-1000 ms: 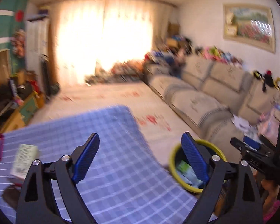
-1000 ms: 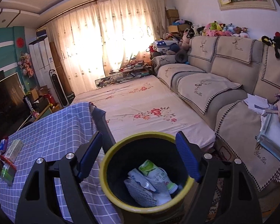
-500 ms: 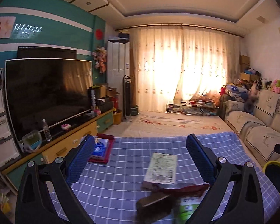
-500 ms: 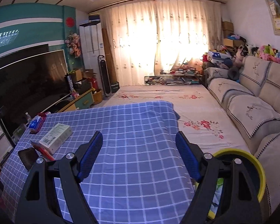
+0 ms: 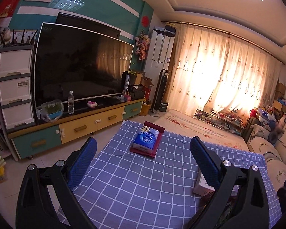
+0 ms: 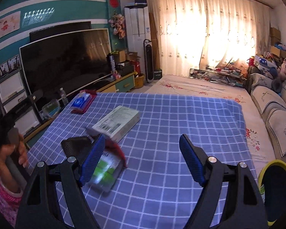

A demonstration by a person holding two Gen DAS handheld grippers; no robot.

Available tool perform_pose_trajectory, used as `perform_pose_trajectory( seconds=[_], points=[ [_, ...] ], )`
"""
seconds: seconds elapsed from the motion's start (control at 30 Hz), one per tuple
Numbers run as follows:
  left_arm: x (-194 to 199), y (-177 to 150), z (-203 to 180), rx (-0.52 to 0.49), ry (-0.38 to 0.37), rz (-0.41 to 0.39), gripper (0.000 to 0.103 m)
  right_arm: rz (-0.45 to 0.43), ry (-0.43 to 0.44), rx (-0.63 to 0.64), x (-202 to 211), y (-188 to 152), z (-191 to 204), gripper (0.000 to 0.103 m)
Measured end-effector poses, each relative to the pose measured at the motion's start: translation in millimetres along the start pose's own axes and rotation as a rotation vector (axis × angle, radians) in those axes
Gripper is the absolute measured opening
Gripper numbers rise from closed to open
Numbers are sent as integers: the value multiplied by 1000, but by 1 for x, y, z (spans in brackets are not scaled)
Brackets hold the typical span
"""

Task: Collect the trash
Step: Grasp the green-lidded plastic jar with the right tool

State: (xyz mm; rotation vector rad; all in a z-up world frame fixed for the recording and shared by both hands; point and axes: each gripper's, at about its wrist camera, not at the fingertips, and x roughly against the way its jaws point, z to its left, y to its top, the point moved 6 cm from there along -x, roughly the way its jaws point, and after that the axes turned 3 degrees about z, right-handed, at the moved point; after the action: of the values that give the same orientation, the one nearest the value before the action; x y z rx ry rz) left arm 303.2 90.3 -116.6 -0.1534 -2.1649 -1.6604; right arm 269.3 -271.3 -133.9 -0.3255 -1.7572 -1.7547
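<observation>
Trash lies on the blue checked table (image 6: 181, 118): a white carton box (image 6: 118, 122), a green-and-white packet (image 6: 104, 171), a red wrapper (image 6: 119, 149) and a dark flat piece (image 6: 75, 145). My right gripper (image 6: 141, 150) hovers open just right of that pile, its left finger overlapping the packet in the picture, with nothing between the jaws. The yellow-rimmed bin (image 6: 272, 179) stands off the table's right edge. My left gripper (image 5: 143, 154) is wide open over the table with nothing in it. The white box (image 5: 201, 188) peeks out behind its right finger.
A blue tissue pack (image 5: 146, 139) on a red tray (image 5: 154, 130) sits at the table's far left corner. A large TV (image 5: 82, 70) on a low cabinet (image 5: 76, 127) lines the left wall, a sofa (image 6: 272, 103) the right. A hand (image 6: 9, 152) holds the left gripper's handle.
Both views have swung left, away from the bin and sofa, onto the table and TV wall. The trash pile now lies close to the right gripper. Both grippers have stayed open.
</observation>
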Motion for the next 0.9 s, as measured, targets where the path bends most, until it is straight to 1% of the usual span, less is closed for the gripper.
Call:
perform_pose_trajectory(
  seconds=[0.1,0.17,0.23,0.3,0.43,0.5,0.57,0.63,0.77,0.8,0.83,0.9],
  points=[
    [1,0,7,29,3,4,97,62,12,38,-18,-16,30,76],
    [2,-1,8,33,3,7,97,122,24,46,-31,-26,45,76],
    [4,-1,8,37,1,9,97,150,20,52,-41,-32,54,76],
    [5,-2,7,34,0,10,97,173,-1,55,-50,-37,60,76],
    [5,-4,1,16,3,9,97,231,-32,27,-64,-46,57,76],
    [5,-5,-1,8,5,12,97,259,-15,7,-70,-49,57,75],
    [4,-6,-3,6,1,15,97,282,10,-10,-75,-49,56,71],
    [5,-6,-3,3,3,11,97,292,28,-14,-76,-51,57,58],
    [6,-8,-6,-12,14,4,97,289,52,-30,-68,-51,52,56],
    [5,-9,-8,-17,12,7,97,282,56,-32,-63,-50,49,51],
    [5,-9,-7,-19,12,8,97,277,62,-33,-58,-49,47,49],
    [4,-9,-9,-26,11,9,97,266,80,-42,-45,-46,40,49]
  ],
)
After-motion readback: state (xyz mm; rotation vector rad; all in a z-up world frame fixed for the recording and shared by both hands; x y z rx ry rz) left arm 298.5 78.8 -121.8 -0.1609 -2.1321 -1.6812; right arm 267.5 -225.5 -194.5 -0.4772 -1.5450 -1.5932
